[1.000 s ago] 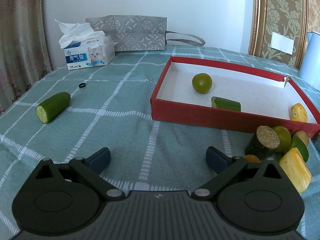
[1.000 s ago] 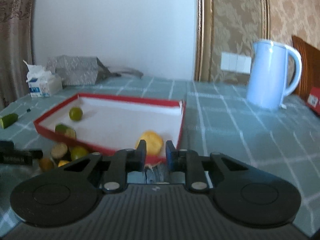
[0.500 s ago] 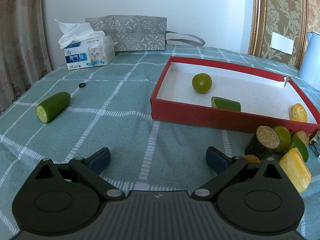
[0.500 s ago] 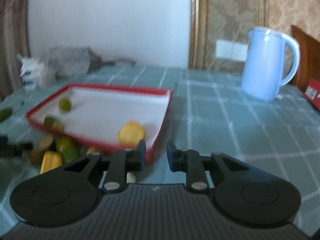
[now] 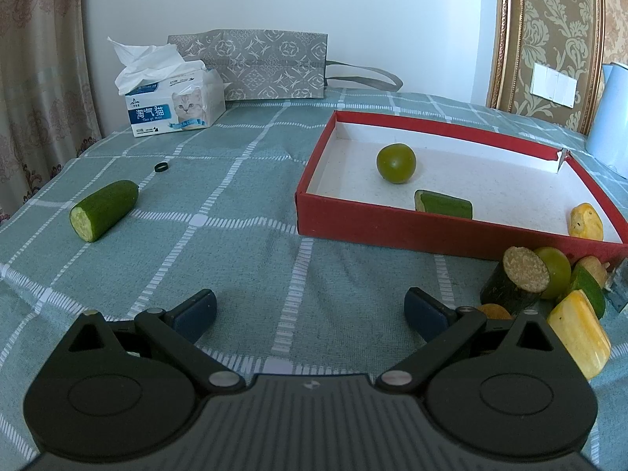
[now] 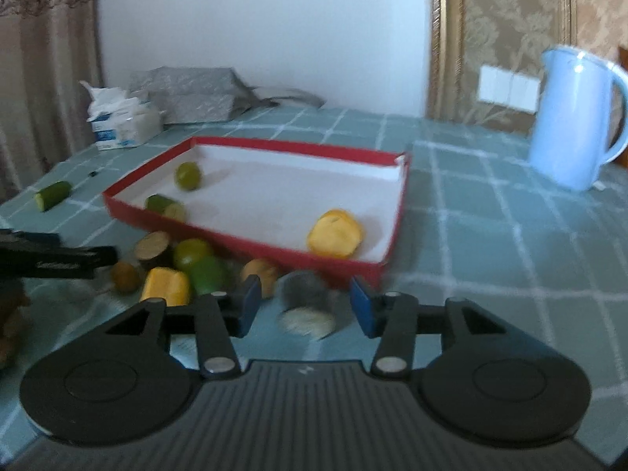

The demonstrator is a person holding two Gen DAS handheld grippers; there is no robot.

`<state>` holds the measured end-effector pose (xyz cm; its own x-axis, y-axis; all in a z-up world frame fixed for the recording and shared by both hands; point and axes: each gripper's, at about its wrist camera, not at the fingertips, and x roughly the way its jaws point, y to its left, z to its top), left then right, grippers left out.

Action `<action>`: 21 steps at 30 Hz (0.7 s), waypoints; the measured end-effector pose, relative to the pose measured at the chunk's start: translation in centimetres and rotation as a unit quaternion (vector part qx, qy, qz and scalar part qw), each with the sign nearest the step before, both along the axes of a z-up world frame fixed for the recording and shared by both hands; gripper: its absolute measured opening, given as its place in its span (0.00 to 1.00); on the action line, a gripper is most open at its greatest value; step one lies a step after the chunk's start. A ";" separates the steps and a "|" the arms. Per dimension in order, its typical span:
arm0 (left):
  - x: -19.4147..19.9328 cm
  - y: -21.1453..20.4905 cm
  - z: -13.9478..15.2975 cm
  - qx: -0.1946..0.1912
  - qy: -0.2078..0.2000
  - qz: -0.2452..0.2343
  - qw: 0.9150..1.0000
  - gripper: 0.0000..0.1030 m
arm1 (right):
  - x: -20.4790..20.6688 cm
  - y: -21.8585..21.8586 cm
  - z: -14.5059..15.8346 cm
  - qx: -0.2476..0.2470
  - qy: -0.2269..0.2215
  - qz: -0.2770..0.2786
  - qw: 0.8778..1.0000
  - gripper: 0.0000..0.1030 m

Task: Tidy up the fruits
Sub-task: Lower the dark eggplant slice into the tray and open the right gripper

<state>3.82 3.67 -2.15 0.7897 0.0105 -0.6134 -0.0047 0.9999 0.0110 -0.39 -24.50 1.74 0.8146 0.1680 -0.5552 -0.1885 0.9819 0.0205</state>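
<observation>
A red tray (image 5: 392, 231) holds a green lime (image 5: 395, 163), a cucumber piece (image 5: 443, 205) and a yellow fruit chunk (image 5: 586, 221). A pile of cut pieces (image 5: 549, 290) lies on the cloth in front of its near right corner. Another cucumber piece (image 5: 104, 210) lies alone at the far left. My left gripper (image 5: 310, 310) hovers open over bare cloth, holding nothing. My right gripper (image 6: 306, 306) is low in front of the tray (image 6: 251, 145). Its jaws are opening, and a blurred dark cucumber stub (image 6: 304, 294) lies between them, clear of both pads.
A tissue box (image 5: 172, 106) and a grey patterned bag (image 5: 255, 64) stand at the back by the wall. A small black ring (image 5: 161, 167) lies on the checked cloth. A pale blue kettle (image 6: 573, 117) stands right of the tray. Bare cloth stretches between the lone cucumber and the tray.
My right gripper has tipped down toward the pile in front of the tray. Its jaws went from shut to apart, with the dark stub now between them. The left gripper has not moved.
</observation>
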 end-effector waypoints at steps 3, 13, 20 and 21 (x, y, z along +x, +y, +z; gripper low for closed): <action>0.0 0.0 0.0 -0.001 0.000 0.000 1.000 1.00 | 0.6 0.4 -0.3 -0.028 -0.012 -0.016 0.999 0.46; 0.0 0.0 0.0 -0.002 0.000 0.001 1.000 1.00 | 1.8 -0.5 -1.9 -0.011 0.003 -0.030 0.999 0.31; 0.0 -0.1 0.0 -0.001 0.000 0.001 1.000 1.00 | 2.0 0.6 2.4 -0.020 -0.076 -0.021 0.997 0.31; 0.0 -0.1 0.0 -0.001 0.000 0.001 1.000 1.00 | 2.9 1.0 2.6 -0.028 -0.077 -0.019 0.996 0.31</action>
